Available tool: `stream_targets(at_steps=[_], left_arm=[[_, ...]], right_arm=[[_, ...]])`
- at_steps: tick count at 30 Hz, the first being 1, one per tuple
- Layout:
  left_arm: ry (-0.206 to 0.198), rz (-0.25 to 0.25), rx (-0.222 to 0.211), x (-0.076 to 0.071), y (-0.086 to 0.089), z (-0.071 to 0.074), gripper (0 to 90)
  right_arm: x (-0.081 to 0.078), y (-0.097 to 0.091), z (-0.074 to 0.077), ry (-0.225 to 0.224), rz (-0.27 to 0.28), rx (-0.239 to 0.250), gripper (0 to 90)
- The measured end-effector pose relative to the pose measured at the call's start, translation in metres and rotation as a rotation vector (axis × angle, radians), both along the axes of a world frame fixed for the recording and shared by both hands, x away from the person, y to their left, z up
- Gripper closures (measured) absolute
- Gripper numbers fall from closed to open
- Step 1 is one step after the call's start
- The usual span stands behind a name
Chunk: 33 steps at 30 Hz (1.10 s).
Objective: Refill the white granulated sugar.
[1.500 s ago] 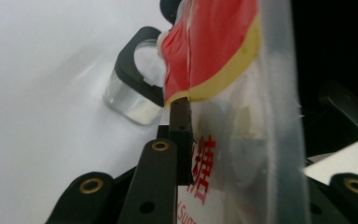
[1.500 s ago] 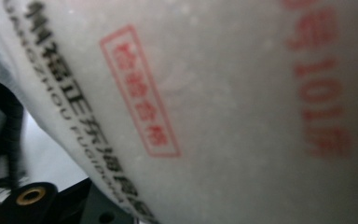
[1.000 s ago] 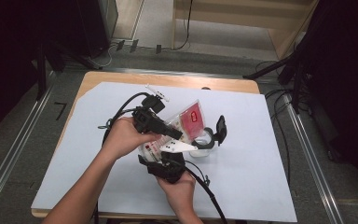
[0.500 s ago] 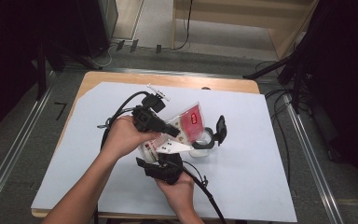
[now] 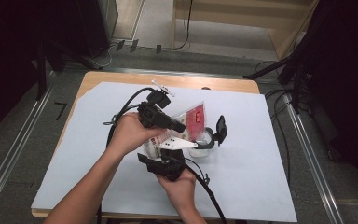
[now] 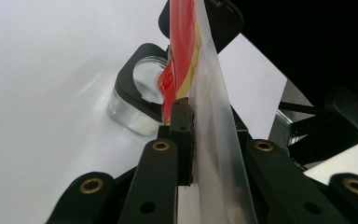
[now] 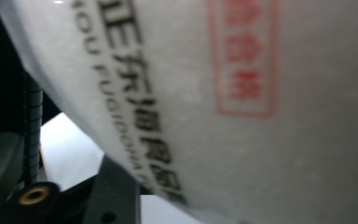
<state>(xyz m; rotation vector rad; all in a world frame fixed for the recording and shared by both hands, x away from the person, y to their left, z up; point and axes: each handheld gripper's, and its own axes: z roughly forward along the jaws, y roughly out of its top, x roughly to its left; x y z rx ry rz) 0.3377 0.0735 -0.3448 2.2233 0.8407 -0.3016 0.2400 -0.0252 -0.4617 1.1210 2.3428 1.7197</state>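
Two claws meet on one clear plastic packet with a red-and-yellow label [image 5: 193,116], held up just above the counter [image 5: 261,186]. In the left gripper view the left claw [image 6: 186,116] has its black jaws drawn close together and pinched on the packet's glossy film; they have just eased a touch wider, with the thin edge of the packet [image 6: 200,70] standing upright between them. The right claw [image 5: 170,161] comes in beneath the left hand; in the right gripper view the packet's frosted white face with black lettering and a red stamp [image 7: 242,93] lies right across the lens, so I cannot tell whether those jaws press on it, though they have just been closing a little. Just beside the packet, on its far right side, sits a round clear plastic container with a black collar and a raised black flap [image 5: 207,140], resting on the smooth white sheet [image 5: 98,186] that covers the wooden counter.
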Motion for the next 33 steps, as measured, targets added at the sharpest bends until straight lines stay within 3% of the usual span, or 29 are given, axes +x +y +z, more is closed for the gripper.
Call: stream_targets(at_steps=[4, 8, 13, 22, 33], left_arm=[[0.007, -0.007, 0.000, 0.002, -0.004, 0.003, 79.1], [0.010, -0.007, 0.012, 0.003, -0.005, 0.006, 79.9], [0.007, -0.024, 0.038, 0.006, -0.007, 0.007, 81.3], [0.029, -0.046, 0.042, 0.009, -0.012, 0.008, 81.6], [0.027, -0.037, 0.042, 0.012, -0.008, 0.006, 81.9]], right_arm=[[0.000, 0.000, 0.001, 0.004, -0.007, 0.006, 55.2], [0.000, 0.000, 0.004, -0.011, -0.010, -0.005, 60.4], [0.002, 0.000, 0.005, -0.004, -0.011, -0.003, 60.8], [0.002, -0.004, 0.006, 0.006, -0.014, -0.041, 60.6], [0.005, 0.001, 0.005, -0.002, -0.018, -0.040, 60.6]])
